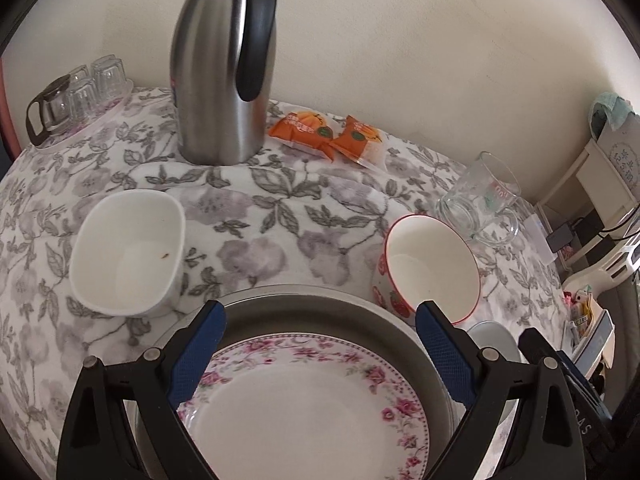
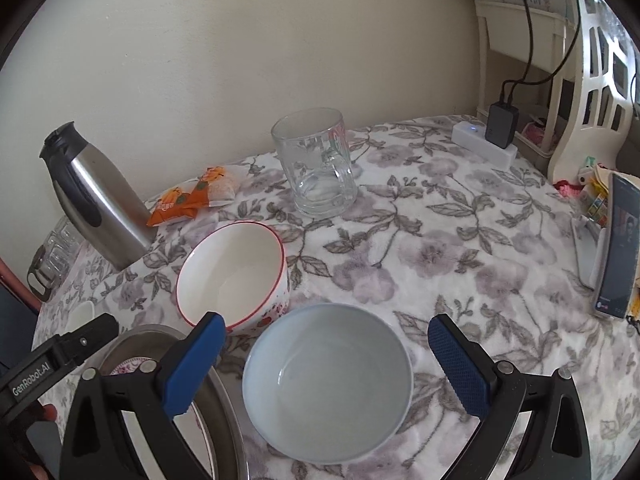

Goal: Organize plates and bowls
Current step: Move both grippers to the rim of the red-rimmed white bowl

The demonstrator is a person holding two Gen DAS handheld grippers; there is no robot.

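My left gripper (image 1: 320, 336) hangs over the floral plate (image 1: 304, 412), its blue fingers (image 1: 196, 356) spread wide and gripping nothing. The plate lies flat, face up, inside a wider grey metal plate (image 1: 304, 300) whose rim shows all around it. My right gripper (image 2: 326, 344) is likewise wide open and empty, one finger to each side of the pale blue bowl (image 2: 328, 384), which sits upright, mouth up, just beside the metal plate's edge (image 2: 224, 412); I cannot tell whether either finger touches it.

A little farther, the red-rimmed bowl (image 2: 232, 272) with red fruit prints on its wall stands upright, close behind the blue bowl and right beside the metal plate. On the other side of the plates stands a white squarish bowl (image 1: 128, 252), also mouth up, with a small brown speck inside. None of these round dishes has a long axis to speak of.

Beyond the red-rimmed bowl stands a clear glass mug (image 2: 316, 164), upright. Farther back, near the wall, are two orange snack packets (image 1: 324, 136) and a tall steel thermos (image 1: 224, 64) with a black handle. At the far left corner a tray holds upturned glasses (image 1: 96, 84).

The surface (image 2: 440, 248) is covered by a white cloth with grey-purple flowers. A cream wall (image 1: 400, 40) backs it; a white power strip (image 2: 480, 144) with a black charger, a phone (image 2: 618, 248) propped upright and a white shelf unit (image 2: 592, 80) are at the right.
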